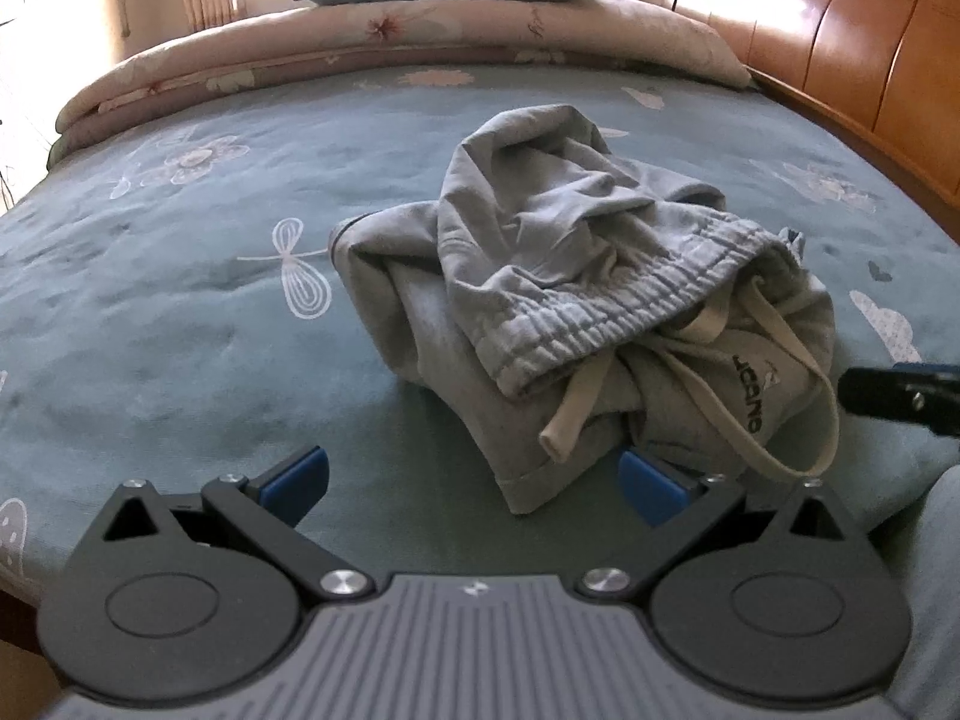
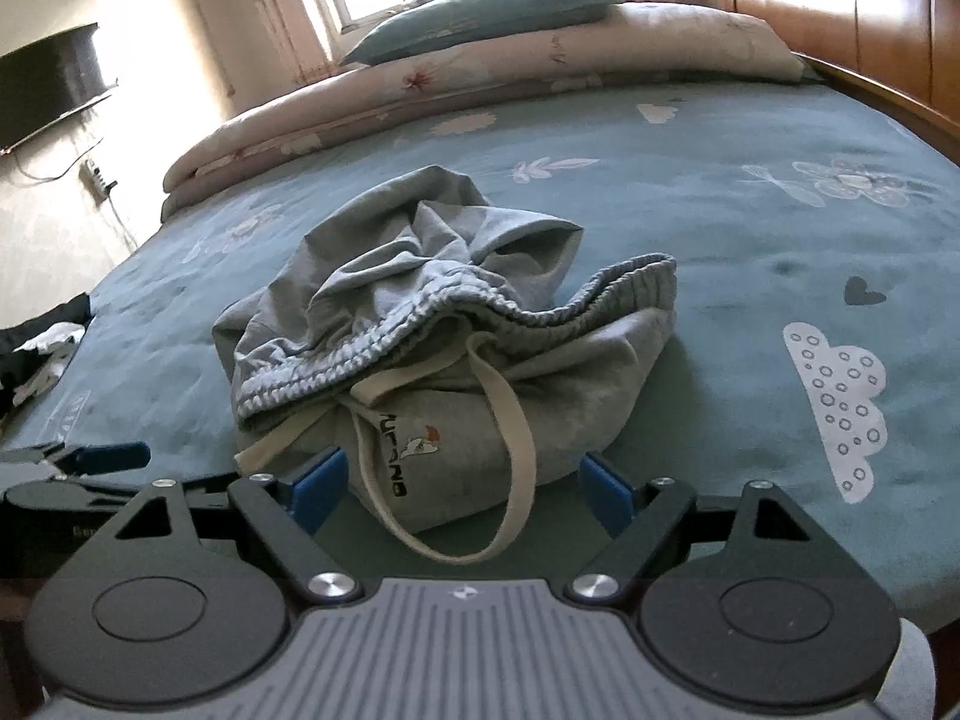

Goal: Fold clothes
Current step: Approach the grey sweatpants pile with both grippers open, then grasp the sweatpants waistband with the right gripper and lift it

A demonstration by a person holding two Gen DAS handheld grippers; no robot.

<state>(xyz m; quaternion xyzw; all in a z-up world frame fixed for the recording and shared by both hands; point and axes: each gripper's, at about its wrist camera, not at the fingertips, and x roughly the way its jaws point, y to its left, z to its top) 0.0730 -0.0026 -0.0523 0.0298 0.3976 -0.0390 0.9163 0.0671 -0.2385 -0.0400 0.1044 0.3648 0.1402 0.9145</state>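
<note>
Shorts (image 1: 576,300), grey fleece, ribbed waistband, cream drawcord, lay crumpled on the teal bed (image 1: 180,300); left tool (image 1: 474,489) and right tool (image 2: 462,489) at 6 o'clock, both spread, pinching nothing.

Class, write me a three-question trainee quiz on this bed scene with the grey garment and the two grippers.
1. True or false: the grey sweatpants lie neatly folded.
2. Which gripper has the garment's near edge between its fingers: left gripper or right gripper?
3. What lies on the folded quilt at the bed's far end?

Key: 1. False, crumpled heap. 2. Right, jaws open, not gripping. 3. A green pillow.
</note>
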